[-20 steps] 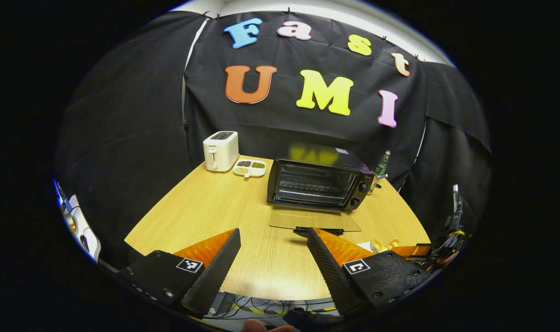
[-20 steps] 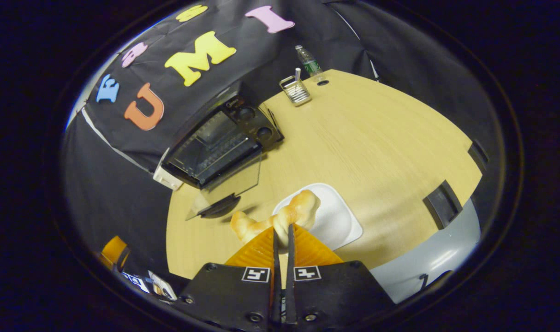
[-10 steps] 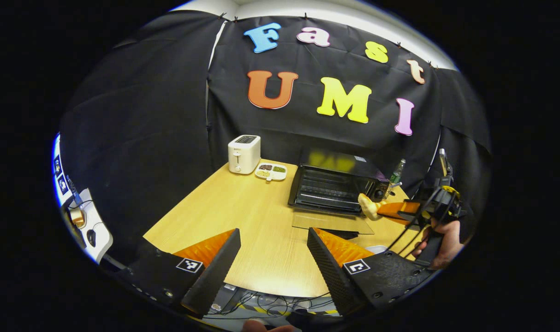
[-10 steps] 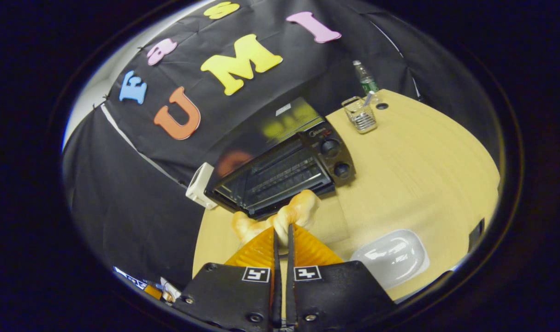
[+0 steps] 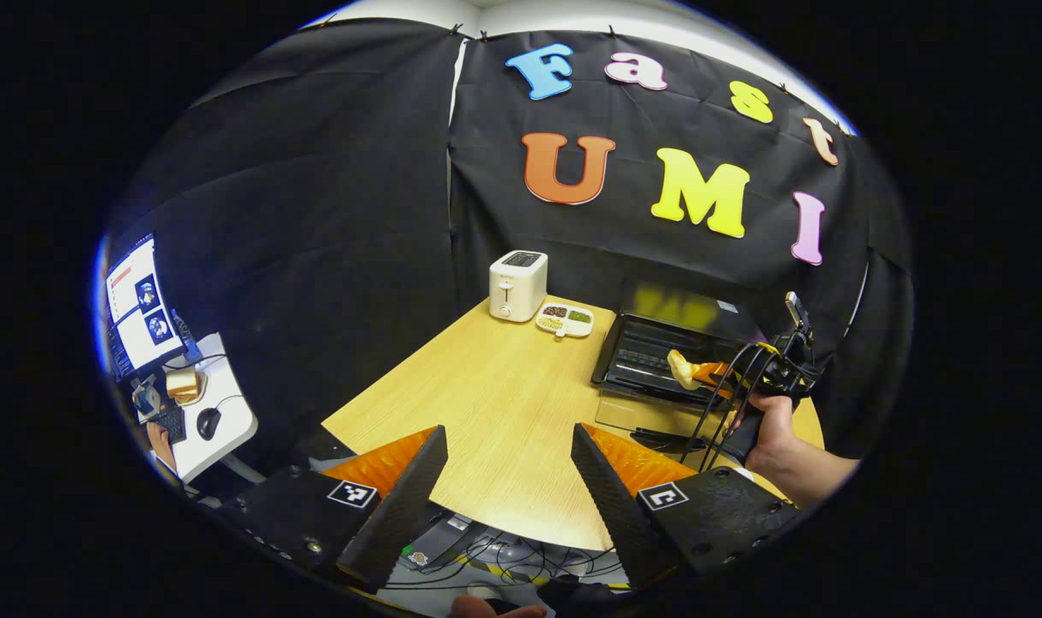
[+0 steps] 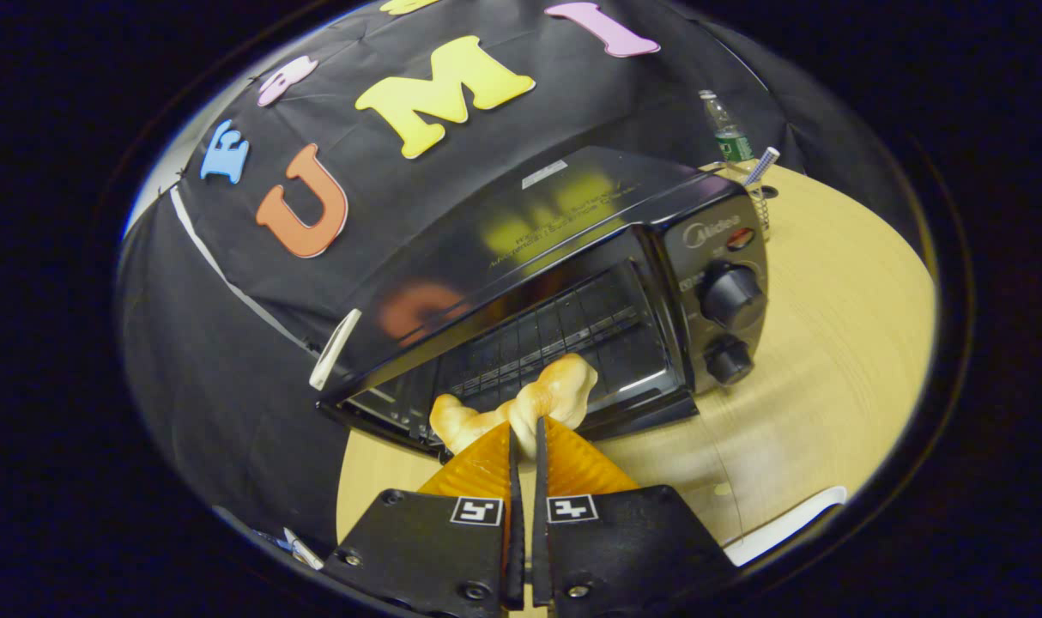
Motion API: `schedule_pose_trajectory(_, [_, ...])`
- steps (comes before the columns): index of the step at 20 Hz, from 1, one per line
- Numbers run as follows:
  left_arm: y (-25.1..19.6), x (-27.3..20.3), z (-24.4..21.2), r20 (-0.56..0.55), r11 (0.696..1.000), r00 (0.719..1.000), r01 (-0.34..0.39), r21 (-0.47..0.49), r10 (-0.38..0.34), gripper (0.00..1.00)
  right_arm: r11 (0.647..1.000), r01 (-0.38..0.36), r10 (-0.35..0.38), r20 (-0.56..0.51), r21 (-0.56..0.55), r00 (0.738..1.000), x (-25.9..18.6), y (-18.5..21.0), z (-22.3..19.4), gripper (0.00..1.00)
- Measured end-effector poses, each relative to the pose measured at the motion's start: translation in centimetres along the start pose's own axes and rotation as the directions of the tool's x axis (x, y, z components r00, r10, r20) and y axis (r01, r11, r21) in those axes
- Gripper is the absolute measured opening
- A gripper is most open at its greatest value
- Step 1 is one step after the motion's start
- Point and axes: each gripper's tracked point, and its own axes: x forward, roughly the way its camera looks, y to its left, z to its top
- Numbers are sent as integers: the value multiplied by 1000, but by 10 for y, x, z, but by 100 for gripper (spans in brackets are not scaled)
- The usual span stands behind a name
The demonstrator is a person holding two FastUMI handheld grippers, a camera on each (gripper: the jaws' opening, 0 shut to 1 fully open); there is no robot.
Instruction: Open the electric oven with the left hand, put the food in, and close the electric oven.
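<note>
Oven (image 6: 564,283), black and boxy, stands on the wooden table (image 5: 487,403) against the booth's back cloth, and its glass door (image 5: 645,416) lies folded down flat in front of it, leaving the wire rack (image 6: 538,339) inside open to view. On the oven's right face two round knobs (image 6: 729,296) sit one above the other. Left of the oven, in the left gripper view, a white toaster (image 5: 517,285) stands at the table's back edge with a small divided dish (image 5: 564,320) just between it and the oven. Behind the oven's right corner a wire holder (image 6: 757,193) and a green-capped bottle (image 6: 721,124) stand close together. Near the oven's front right, at the table's edge, a bit of a white plate (image 6: 787,524) shows. The right gripper (image 6: 523,433), held by a hand (image 5: 766,429) with cables trailing from it, points into the oven's mouth; its orange fingers are pinched nearly together on the bread (image 6: 521,403), a pale twisted piece that hangs just at the opening above the lowered door, its far end over the front of the rack. The left gripper (image 5: 508,468) hovers well back from the oven over the near edge of the table, its two fingers spread wide with nothing between them.
</note>
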Motion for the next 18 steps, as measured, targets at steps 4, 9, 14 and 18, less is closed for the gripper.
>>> schedule_pose_trajectory(4, [5,-6,-3,-14,998,998,-56,-11,55,95,1000,3,-2,45,-21,999,30,3,16,4])
schedule_pose_trajectory(9, [6,-14,-10,-33,995,994,-101,5,101,95,999,13,-9,93,-36,996,54,3,21,6])
schedule_pose_trajectory(14, [11,-19,-12,-41,993,993,-112,28,113,95,999,13,-18,144,36,989,59,1,19,15])
schedule_pose_trajectory(18, [15,-24,-9,-32,994,994,-101,38,102,95,999,15,-23,169,52,985,46,6,13,44])
